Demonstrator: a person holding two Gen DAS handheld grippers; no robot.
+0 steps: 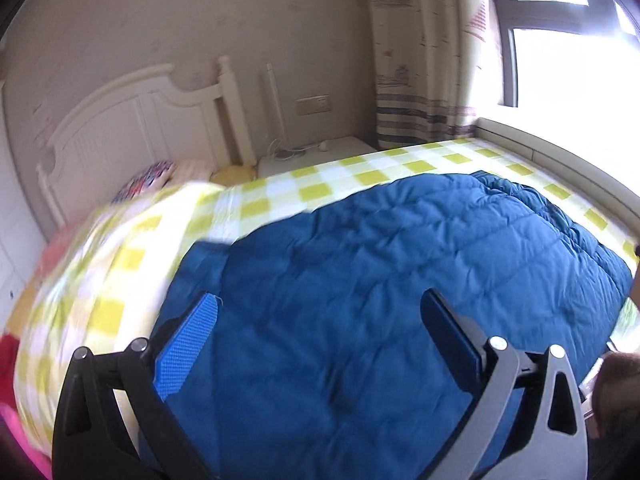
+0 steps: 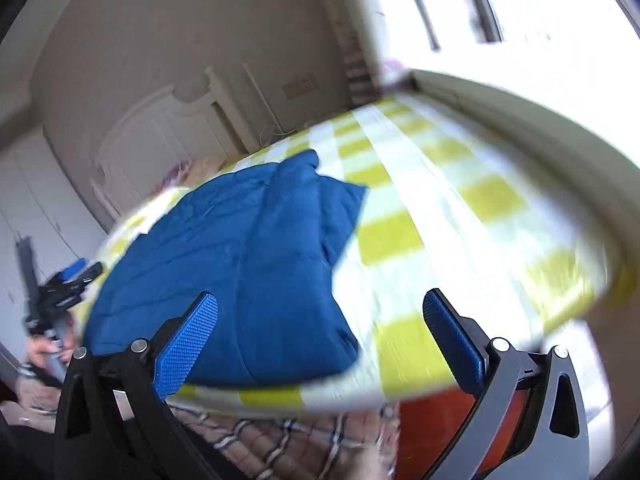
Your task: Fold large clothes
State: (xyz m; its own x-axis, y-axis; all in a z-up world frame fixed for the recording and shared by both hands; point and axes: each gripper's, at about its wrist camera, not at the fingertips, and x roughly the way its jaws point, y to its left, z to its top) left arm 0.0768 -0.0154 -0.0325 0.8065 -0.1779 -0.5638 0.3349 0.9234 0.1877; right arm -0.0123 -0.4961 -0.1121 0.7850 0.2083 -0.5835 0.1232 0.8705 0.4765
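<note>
Both jaws are being held wide and empty. The left gripper (image 1: 320, 308) is being carried directly over the blue quilted jacket (image 1: 380, 280); the right gripper (image 2: 320, 308) is being held off the jacket's right edge, over the checked bedsheet (image 2: 460, 240) near the bed's front edge.

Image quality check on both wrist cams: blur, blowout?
Left wrist view: window blown out, checkered sheet smeared at left, blue padded garment fairly sharp. Right wrist view: heavier motion blur across the sheet, window glare washes out the upper right; both show fisheye curvature.
</note>
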